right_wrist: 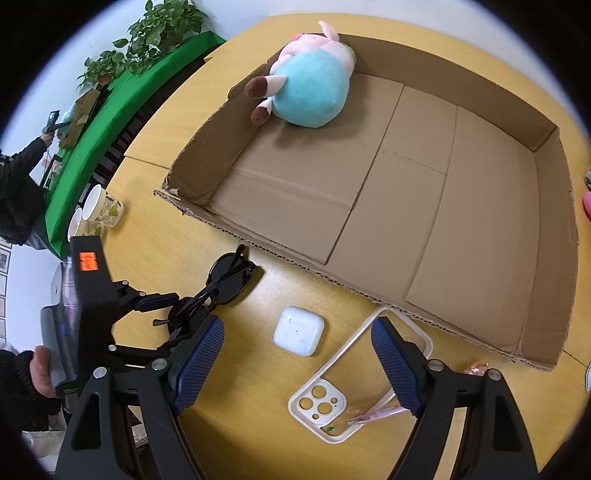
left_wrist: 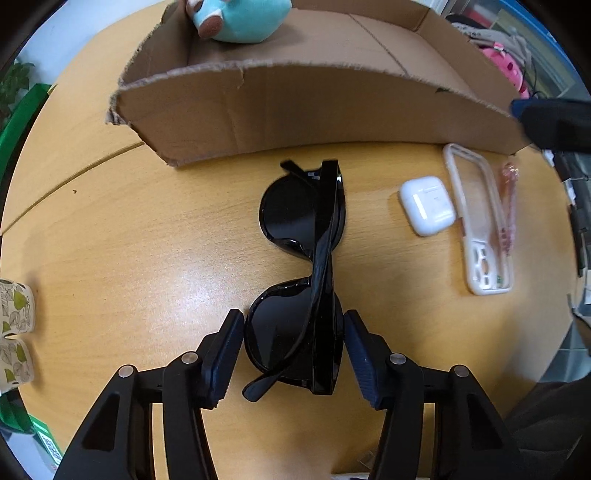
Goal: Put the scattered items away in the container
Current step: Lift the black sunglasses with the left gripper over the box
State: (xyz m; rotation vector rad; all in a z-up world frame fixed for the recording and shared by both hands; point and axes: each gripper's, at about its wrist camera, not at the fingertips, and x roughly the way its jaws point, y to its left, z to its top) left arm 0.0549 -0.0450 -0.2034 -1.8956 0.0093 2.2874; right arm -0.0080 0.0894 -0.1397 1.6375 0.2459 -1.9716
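Folded black sunglasses (left_wrist: 303, 266) lie on the wooden table in front of the cardboard box (left_wrist: 295, 110). My left gripper (left_wrist: 293, 350) is open, its fingers on either side of the near lens, close to it. In the right wrist view the sunglasses (right_wrist: 221, 284) and the left gripper (right_wrist: 173, 306) show at left. My right gripper (right_wrist: 295, 362) is open and empty above a white earbud case (right_wrist: 298, 330) and a clear phone case (right_wrist: 354, 376). A pink pen (right_wrist: 373, 414) lies on the phone case. A plush toy (right_wrist: 310, 88) lies in the box (right_wrist: 406, 206).
Two leaf-patterned paper cups (right_wrist: 96, 214) stand at the table's left edge. A green-covered bench with potted plants (right_wrist: 147, 33) is beyond. A person in black stands at far left. The earbud case (left_wrist: 426, 205) and phone case (left_wrist: 480, 221) lie right of the sunglasses.
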